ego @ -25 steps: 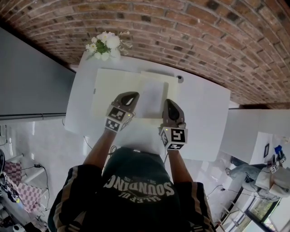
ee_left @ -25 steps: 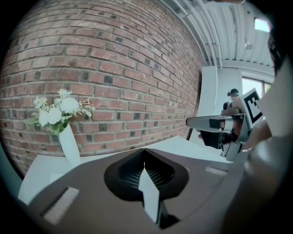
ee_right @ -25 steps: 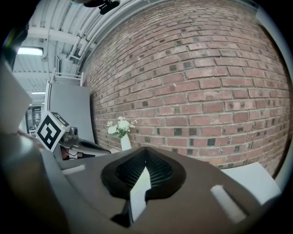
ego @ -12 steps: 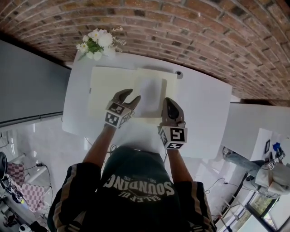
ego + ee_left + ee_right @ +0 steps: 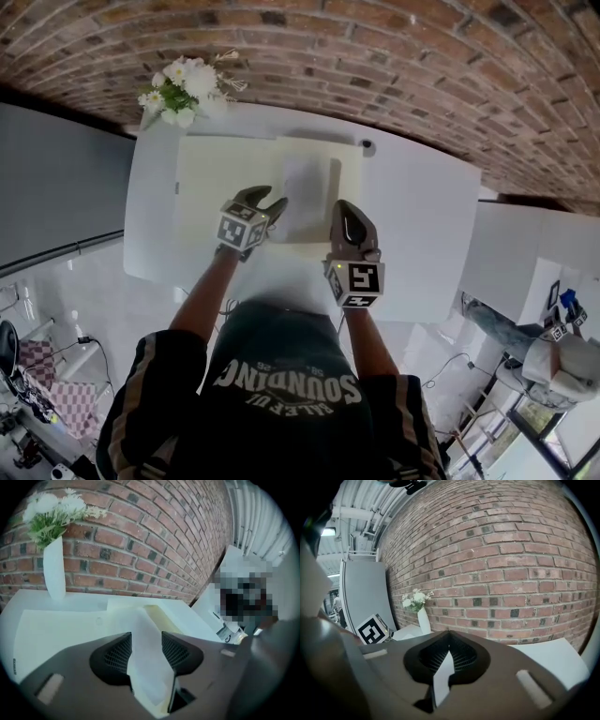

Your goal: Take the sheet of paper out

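A red brick wall [image 5: 375, 56] is running along the far side of the room, and a plain grey panel [image 5: 56, 187] is standing against it on the left. Below them a pale, glossy floor [image 5: 94, 300] is showing around the furniture. A person in a dark green shirt with striped sleeves [image 5: 281, 394] is leaning over a long white worktop [image 5: 422, 234] that is sitting with its far edge against the bricks.

A wide cream-coloured flat folder [image 5: 216, 187] is lying across the middle of the worktop. A white sheet of paper [image 5: 305, 192] is resting over the folder's right half, and its near edge is lifting up towards the person.

The left gripper [image 5: 269, 202] is reaching in from the folder's near edge. Its jaws have just been opening and are standing wide, with the sheet running up between the two pads but not pinched by them. The right gripper [image 5: 344, 212] is sitting just beside the sheet's right-hand near corner. Its jaws are closed tight on a thin strip of the paper, so this gripper alone is holding the sheet.

At the far left corner of the worktop a tall white vase of white flowers [image 5: 183, 89] is standing upright. A small dark round object [image 5: 367, 146] is lying just beside the folder's far right corner; I cannot tell what it is.
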Demonstrator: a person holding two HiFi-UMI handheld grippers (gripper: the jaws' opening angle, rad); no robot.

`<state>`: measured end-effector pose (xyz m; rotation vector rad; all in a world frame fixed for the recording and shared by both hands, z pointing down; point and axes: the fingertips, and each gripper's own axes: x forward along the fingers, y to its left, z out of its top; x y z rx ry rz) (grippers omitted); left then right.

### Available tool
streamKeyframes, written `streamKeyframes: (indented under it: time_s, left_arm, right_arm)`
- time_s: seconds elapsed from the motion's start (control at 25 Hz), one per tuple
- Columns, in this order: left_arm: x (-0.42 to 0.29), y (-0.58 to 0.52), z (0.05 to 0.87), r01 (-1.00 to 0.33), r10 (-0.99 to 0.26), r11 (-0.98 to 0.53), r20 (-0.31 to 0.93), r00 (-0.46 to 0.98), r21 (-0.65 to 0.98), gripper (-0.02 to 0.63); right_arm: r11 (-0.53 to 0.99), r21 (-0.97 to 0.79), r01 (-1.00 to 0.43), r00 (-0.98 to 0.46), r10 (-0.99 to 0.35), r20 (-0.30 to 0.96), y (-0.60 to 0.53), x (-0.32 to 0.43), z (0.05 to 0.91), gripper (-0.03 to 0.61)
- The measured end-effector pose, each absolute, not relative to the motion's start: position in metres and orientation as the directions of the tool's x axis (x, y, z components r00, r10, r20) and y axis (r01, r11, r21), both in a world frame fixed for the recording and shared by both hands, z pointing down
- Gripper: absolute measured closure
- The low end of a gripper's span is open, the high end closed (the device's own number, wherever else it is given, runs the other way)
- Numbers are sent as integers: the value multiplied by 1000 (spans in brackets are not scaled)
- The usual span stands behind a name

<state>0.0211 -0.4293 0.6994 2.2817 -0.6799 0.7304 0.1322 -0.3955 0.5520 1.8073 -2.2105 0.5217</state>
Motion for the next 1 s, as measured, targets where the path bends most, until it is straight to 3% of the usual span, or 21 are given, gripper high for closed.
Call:
streamKeyframes:
  time_s: [1.0]
  left_arm:
    - [43, -430, 787, -653, -99, -473, 701, 706, 591, 436]
  right_arm:
    - [136, -151, -979, -193, -856, 480, -394, 148, 588, 592]
